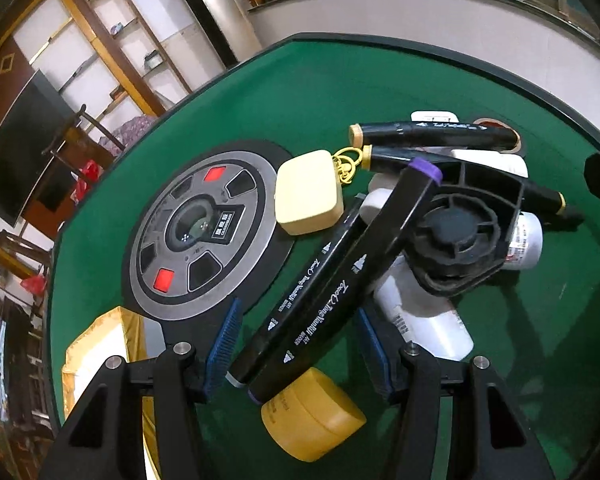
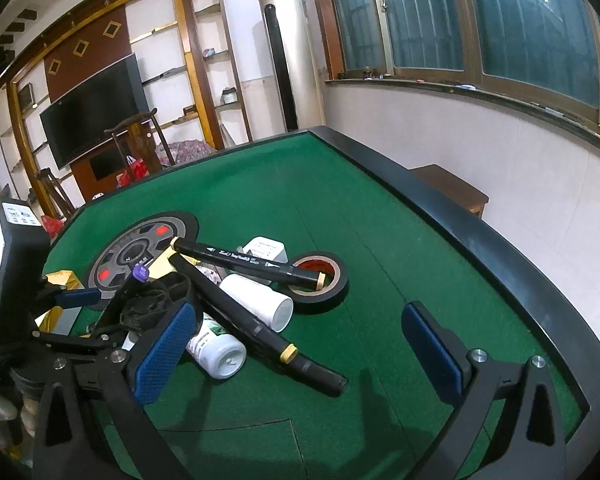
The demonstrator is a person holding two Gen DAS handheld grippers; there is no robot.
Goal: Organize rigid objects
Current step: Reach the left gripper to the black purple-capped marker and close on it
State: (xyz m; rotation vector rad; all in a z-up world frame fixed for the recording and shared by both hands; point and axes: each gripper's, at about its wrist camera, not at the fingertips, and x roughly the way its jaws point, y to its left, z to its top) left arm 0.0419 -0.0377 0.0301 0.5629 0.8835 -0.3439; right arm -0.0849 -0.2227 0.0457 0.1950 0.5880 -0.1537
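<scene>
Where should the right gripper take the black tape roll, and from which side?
Grip the tape roll across its near rim wall, one finger in the core and one outside, coming from above on the open side toward the right gripper. It lies flat, and a marker rests over its left edge.

We saw matt green felt on the table (image 2: pixel 380 208), glossy black plastic on the markers (image 1: pixel 332 292), smooth white plastic bottles (image 2: pixel 260 304), and a brushed-metal centre dial (image 1: pixel 204 236).
</scene>
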